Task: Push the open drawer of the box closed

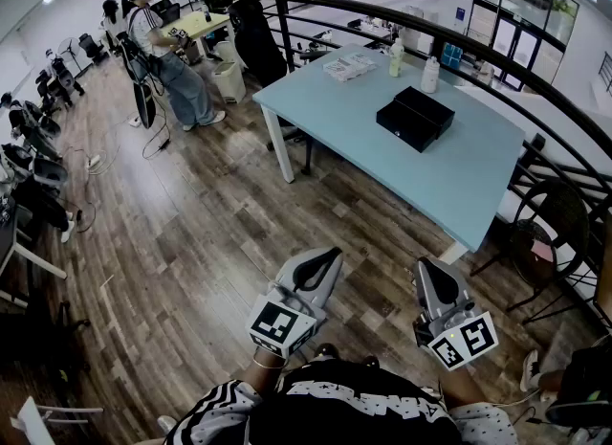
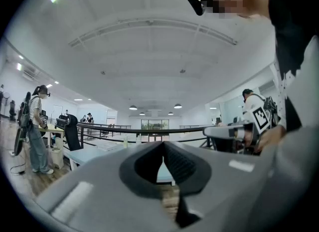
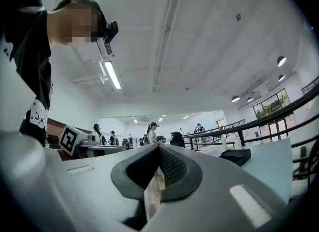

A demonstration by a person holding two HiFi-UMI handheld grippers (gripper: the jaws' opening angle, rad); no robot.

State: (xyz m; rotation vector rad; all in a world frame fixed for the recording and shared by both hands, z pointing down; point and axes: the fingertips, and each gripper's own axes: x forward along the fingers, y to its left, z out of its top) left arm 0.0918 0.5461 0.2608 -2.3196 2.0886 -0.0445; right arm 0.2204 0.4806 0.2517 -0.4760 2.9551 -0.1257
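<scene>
Nearest the body, the left hand-held gripper (image 1: 318, 266) and the right hand-held gripper (image 1: 436, 285) both have their jaws pressed together on nothing, held over the wooden floor (image 1: 191, 242). Well beyond them, on the light blue table (image 1: 459, 185), sits the black box (image 1: 427, 106), its drawer (image 1: 400, 125) pulled out. Nothing is done yet: the approach and the push are both left.

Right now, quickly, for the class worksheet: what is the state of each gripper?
Left gripper: shut, jaws together, nothing between them.
Right gripper: shut, jaws together, nothing between them.
</scene>
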